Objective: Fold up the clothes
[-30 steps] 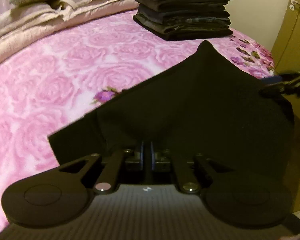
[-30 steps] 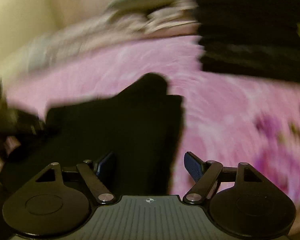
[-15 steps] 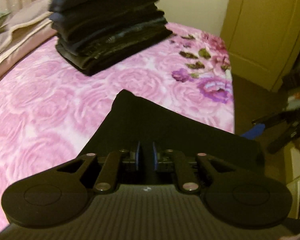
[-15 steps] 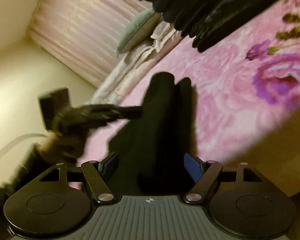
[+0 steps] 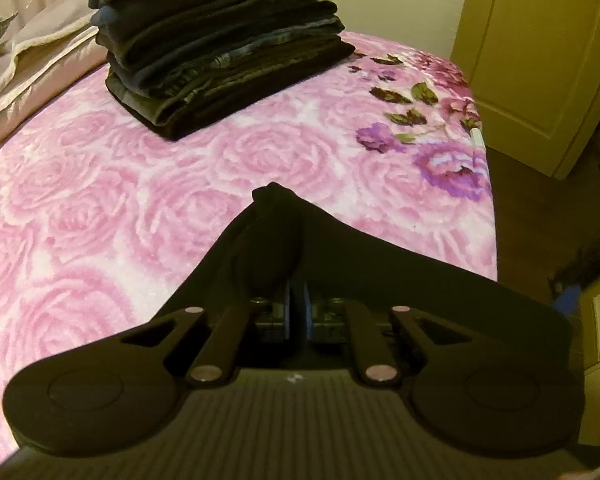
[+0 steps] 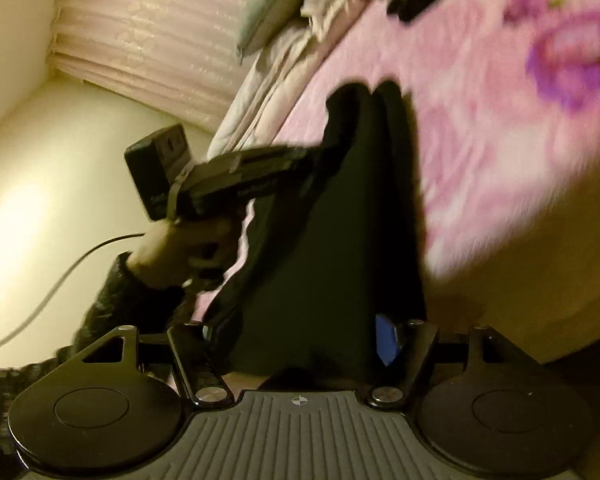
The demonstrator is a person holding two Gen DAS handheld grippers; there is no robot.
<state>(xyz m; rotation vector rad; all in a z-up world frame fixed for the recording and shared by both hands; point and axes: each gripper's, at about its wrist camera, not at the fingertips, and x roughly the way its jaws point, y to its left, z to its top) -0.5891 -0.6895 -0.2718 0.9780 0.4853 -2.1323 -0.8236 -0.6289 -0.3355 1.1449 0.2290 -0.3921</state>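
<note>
Black garment lengthwise toward stack

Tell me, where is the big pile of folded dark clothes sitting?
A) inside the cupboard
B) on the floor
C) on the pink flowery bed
C: the stack of folded dark clothes rests on the pink rose blanket covering the bed.
</note>
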